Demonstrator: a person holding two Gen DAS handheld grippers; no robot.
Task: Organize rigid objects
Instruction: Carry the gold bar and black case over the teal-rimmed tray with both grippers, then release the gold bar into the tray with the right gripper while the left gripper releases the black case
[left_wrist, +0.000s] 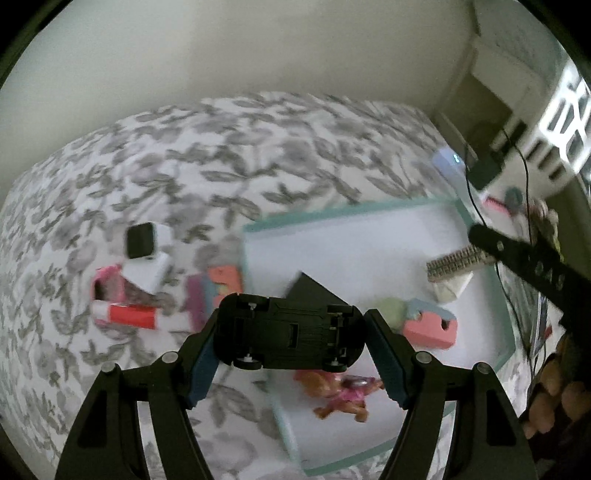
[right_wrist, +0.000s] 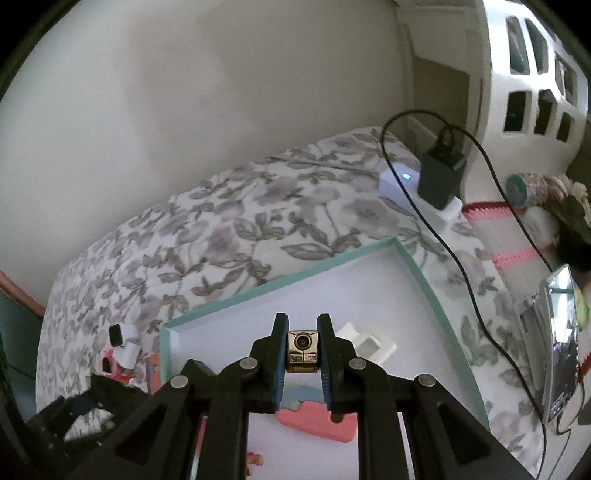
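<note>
The left gripper (left_wrist: 291, 332) has its jaws closed on a black toy car (left_wrist: 290, 336), held upside down with the wheels showing, low in the centre of the left view over the near-left edge of the tray (left_wrist: 369, 206). The right gripper (right_wrist: 302, 350) has its jaws clenched on a small gold metal piece (right_wrist: 303, 350), above the tray's (right_wrist: 280, 280) inside. In the white, teal-rimmed tray lie a pink foam block (left_wrist: 430, 326), a toy dog figure (left_wrist: 341, 397) and a white holder (right_wrist: 369, 341); its upper half is free. Around it the floral bedspread (left_wrist: 184, 155) is open toward the upper left.
</note>
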